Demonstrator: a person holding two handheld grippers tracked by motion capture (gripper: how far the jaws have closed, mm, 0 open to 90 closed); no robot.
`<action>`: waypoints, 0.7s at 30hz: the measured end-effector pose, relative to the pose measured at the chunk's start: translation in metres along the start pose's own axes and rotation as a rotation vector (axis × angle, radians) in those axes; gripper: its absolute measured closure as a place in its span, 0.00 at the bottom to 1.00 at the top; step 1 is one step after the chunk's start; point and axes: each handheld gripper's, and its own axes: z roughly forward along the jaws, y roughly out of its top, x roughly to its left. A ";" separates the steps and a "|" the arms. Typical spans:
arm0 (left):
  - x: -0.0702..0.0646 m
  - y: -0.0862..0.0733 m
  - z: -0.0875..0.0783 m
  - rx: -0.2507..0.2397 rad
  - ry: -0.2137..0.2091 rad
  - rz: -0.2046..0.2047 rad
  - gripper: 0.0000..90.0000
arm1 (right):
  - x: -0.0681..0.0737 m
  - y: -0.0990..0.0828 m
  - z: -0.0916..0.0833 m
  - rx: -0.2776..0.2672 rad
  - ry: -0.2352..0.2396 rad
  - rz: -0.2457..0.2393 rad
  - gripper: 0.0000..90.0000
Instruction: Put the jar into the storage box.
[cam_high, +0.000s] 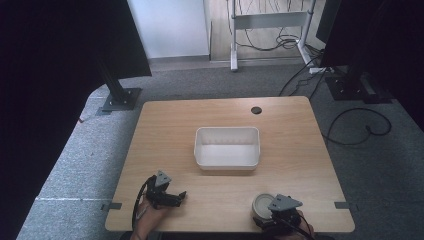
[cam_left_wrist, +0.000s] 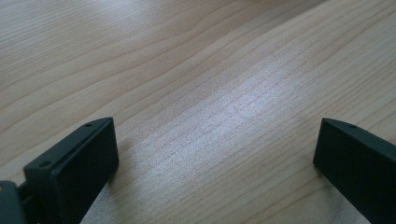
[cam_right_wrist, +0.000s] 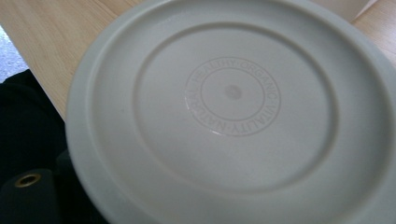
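One round pale lid (cam_right_wrist: 229, 112) is sitting at the table's (cam_high: 165, 130) near edge, right of centre, its embossed ring reading "HEALTHY · ORGANIC · VITALITY · NATURAL". The right gripper (cam_high: 280, 216) is hanging directly over the lid, and whether its jaws are parted or closed cannot be told. One empty white tub (cam_high: 227, 147) is standing mid-table, and the left gripper (cam_left_wrist: 215, 163) is resting near the front left with jaws spread wide, grasping nothing.

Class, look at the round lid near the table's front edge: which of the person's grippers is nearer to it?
Right. The right gripper is directly at the round lid, overlapping it; the left gripper sits well off to its left.
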 end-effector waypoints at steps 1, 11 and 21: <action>0.000 0.000 0.000 0.000 0.000 0.000 0.00 | 0.001 0.000 0.000 0.001 -0.005 0.006 0.10; 0.000 0.000 0.000 -0.002 -0.001 -0.001 0.00 | 0.002 0.005 -0.004 -0.008 -0.042 0.007 0.10; 0.000 0.000 0.000 -0.001 -0.001 0.000 0.00 | 0.000 0.016 -0.003 -0.019 -0.049 0.004 0.10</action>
